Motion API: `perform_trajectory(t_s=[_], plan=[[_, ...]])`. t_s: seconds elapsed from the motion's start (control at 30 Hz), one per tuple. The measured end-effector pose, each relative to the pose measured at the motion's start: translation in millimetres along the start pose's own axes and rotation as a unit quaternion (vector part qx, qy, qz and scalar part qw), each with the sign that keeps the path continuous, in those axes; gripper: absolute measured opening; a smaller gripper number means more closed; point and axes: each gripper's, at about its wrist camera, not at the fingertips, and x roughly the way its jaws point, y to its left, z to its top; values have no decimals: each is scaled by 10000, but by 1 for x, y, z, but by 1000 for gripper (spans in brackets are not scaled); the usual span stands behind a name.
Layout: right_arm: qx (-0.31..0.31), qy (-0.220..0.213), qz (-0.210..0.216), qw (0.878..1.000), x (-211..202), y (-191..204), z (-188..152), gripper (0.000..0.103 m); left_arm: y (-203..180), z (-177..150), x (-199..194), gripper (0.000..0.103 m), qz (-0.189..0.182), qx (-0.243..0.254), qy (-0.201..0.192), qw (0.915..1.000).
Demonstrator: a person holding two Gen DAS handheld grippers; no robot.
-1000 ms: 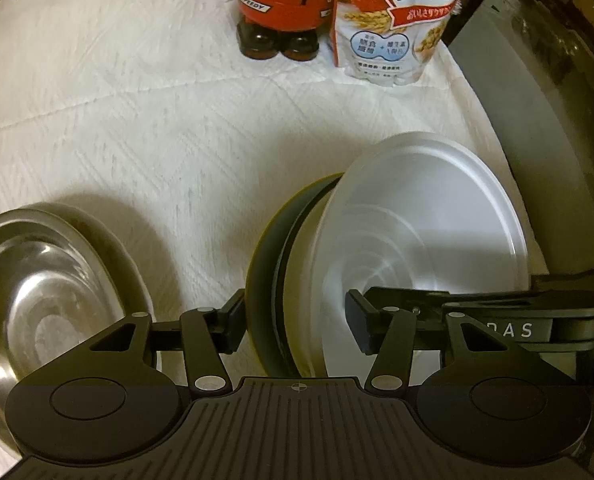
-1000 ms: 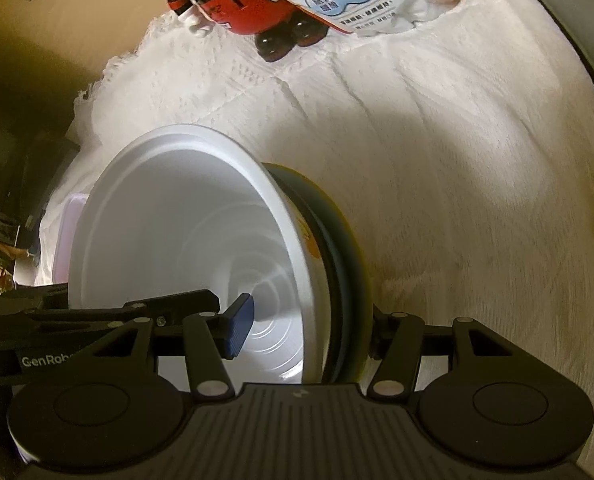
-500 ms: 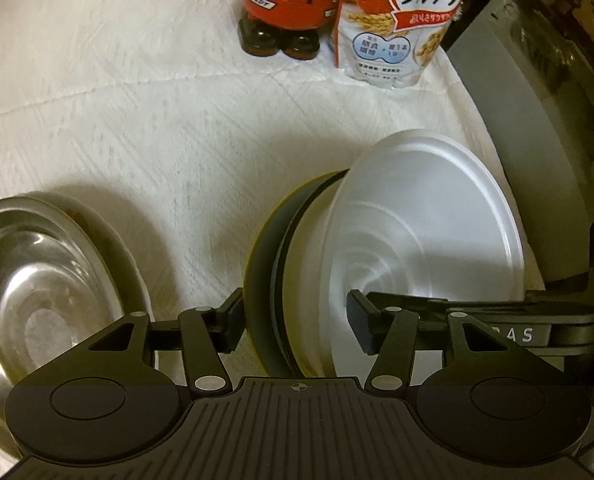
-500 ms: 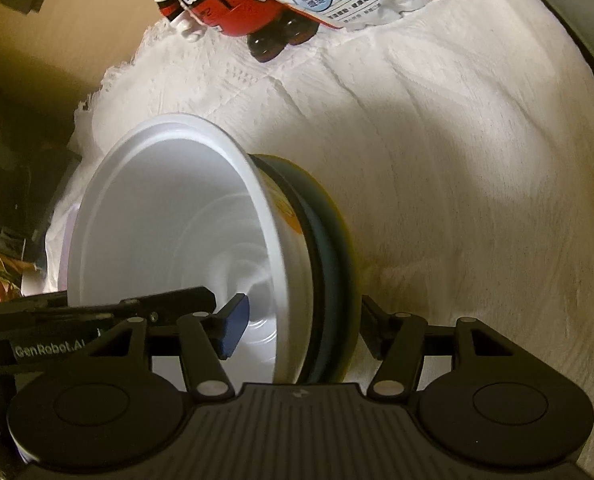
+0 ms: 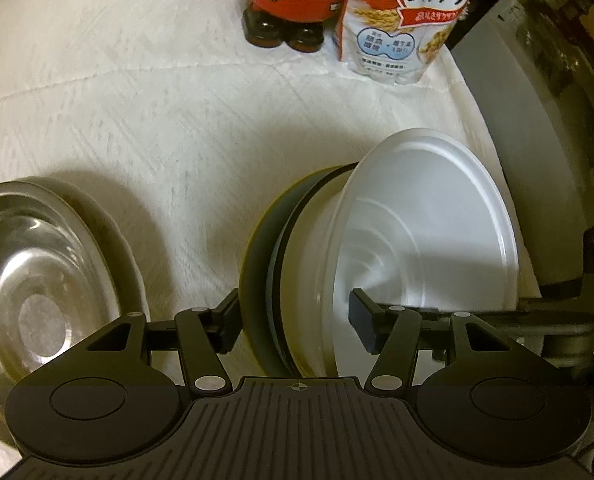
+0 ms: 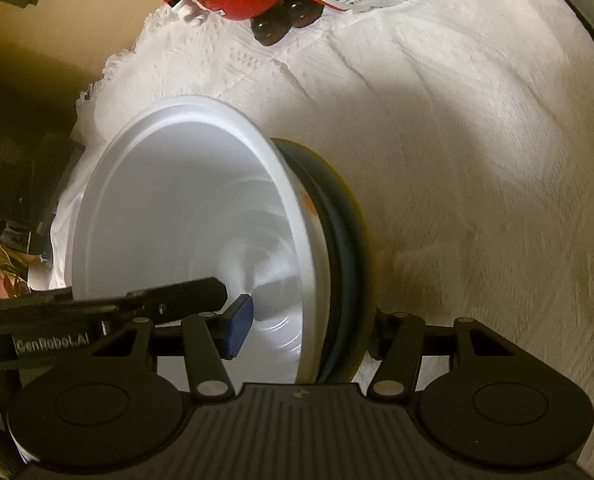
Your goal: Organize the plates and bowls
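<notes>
Both the left tongs [image 5: 295, 322] and the right tongs [image 6: 311, 328] are clamping the same nested stack, a white bowl [image 5: 429, 232] seated in a dark plate [image 5: 257, 264], tipped on edge above the cloth-covered table [image 5: 157, 112]. Since a second ago the stack is drifting slightly, suggesting a carry toward the steel bowl [image 5: 37, 280] at nine o'clock. The stack's lower rim is hiding behind the tongs, so whether it touches the table is unclear.
</notes>
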Motion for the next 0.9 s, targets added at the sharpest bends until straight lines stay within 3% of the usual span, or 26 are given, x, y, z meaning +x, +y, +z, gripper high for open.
perform_trajectory(t_s=[0.4, 0.9], plan=[[113, 120, -42, 9999, -2, 7, -2, 57, 2, -4, -7, 60, -48, -114, -34, 9999], [-280, -365, -293, 9985, -26, 45, -9, 57, 12, -4, -38, 60, -317, 34, -334, 9989]])
